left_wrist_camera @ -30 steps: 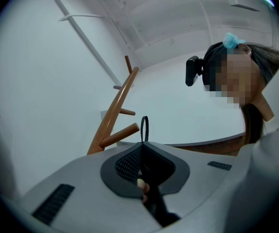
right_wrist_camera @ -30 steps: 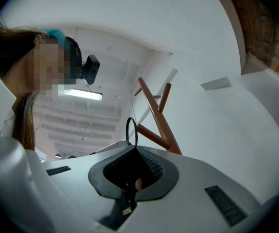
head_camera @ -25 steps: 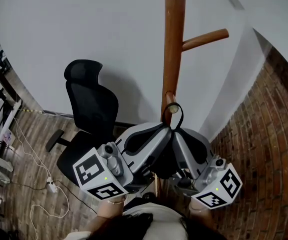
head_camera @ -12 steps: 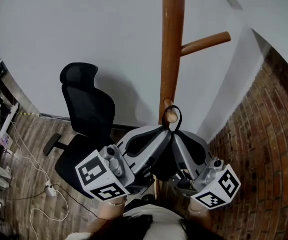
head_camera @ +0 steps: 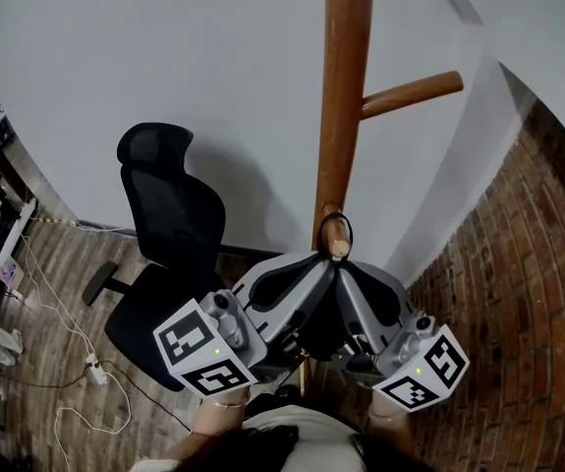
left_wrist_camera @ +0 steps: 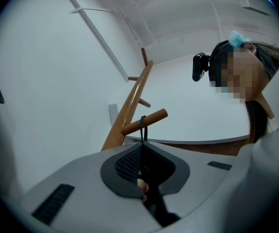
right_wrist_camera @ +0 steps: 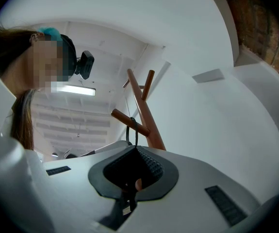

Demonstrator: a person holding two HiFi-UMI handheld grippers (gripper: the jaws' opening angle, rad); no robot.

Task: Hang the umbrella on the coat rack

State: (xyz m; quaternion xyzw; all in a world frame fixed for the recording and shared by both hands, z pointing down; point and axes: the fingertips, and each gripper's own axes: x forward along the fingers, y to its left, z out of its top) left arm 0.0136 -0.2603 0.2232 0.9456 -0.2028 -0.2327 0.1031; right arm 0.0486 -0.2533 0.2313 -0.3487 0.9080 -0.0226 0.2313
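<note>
The left gripper and the right gripper were held side by side in front of the rack. Their tips nearly touched, just under a low peg. The jaws of each one were closed tight on the dark umbrella. It was squeezed between the jaws, and most of it was hidden by them.

A thin black loop came up from the top of the umbrella and went around the peg, close to its round end. In both gripper views the loop ran straight up from the jaws and over the peg.

One second before, the loop was wider and stood up higher, around the tip of the peg. Half a second before, it had come down near the end of the peg. Now it looked smaller and sat snug on the wood. The two grippers had moved only a little. The black chair stayed by the wall on the left
</note>
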